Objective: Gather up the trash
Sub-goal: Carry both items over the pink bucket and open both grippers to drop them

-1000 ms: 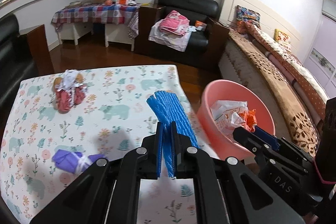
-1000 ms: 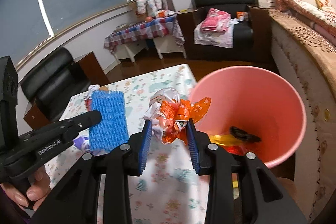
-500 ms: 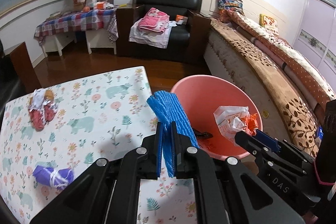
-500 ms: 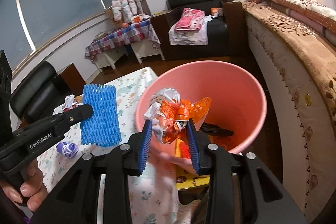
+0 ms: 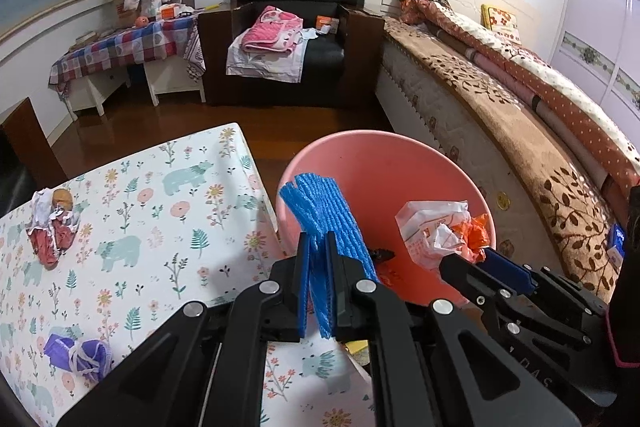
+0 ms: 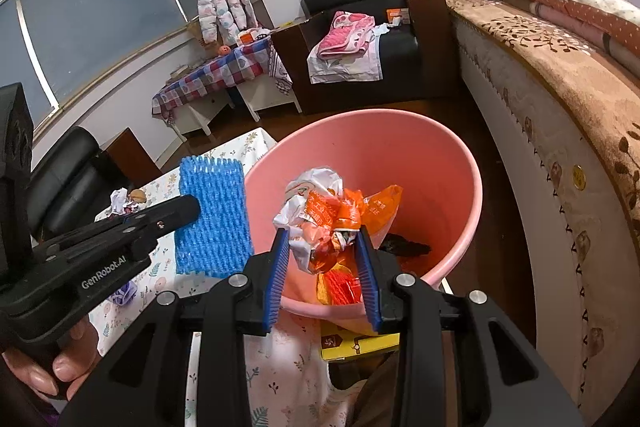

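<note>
both tools tilt down over the pink bin (image 6: 460, 163) — left tool (image 5: 318, 259) pinching blue foam net (image 5: 320, 203), right tool (image 6: 324, 247) clasping crumpled wrappers (image 6: 332, 211).

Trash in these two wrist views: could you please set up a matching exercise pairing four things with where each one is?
Things:
1. blue foam net
2. crumpled orange wrapper
3. purple wad
4. pink bin

Places:
A. lying on the floral tablecloth
B. between the left gripper's fingers
C. standing beside the table's edge
D. between the right gripper's fingers

Pairs: 1-B, 2-D, 3-A, 4-C
</note>
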Available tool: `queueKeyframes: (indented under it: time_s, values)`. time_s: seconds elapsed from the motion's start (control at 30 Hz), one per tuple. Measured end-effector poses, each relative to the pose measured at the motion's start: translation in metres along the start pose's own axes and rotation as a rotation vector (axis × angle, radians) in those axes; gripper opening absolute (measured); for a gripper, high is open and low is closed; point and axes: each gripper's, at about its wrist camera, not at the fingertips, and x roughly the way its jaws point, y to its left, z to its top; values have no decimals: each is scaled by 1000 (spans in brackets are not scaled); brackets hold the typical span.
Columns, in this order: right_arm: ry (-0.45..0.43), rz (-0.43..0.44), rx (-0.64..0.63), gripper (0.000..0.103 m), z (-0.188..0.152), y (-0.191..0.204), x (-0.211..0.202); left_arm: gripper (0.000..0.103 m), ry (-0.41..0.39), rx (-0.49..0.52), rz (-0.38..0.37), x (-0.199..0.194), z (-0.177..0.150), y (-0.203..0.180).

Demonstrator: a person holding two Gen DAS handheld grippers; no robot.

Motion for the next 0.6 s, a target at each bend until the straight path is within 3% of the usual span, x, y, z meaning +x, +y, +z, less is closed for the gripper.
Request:
queueKeyframes:
  time_s: [0.27, 0.43, 0.6]
  values:
    - [6, 2, 19, 34, 0, -6, 3, 8, 21, -19, -11, 12, 0, -1]
    - [13, 4, 25, 34, -1, -9, 7, 42, 30, -41, -23, 15, -1, 2]
    - [17, 10, 26, 34, -2, -9, 9, 44, 23, -45, -25, 13, -2, 4]
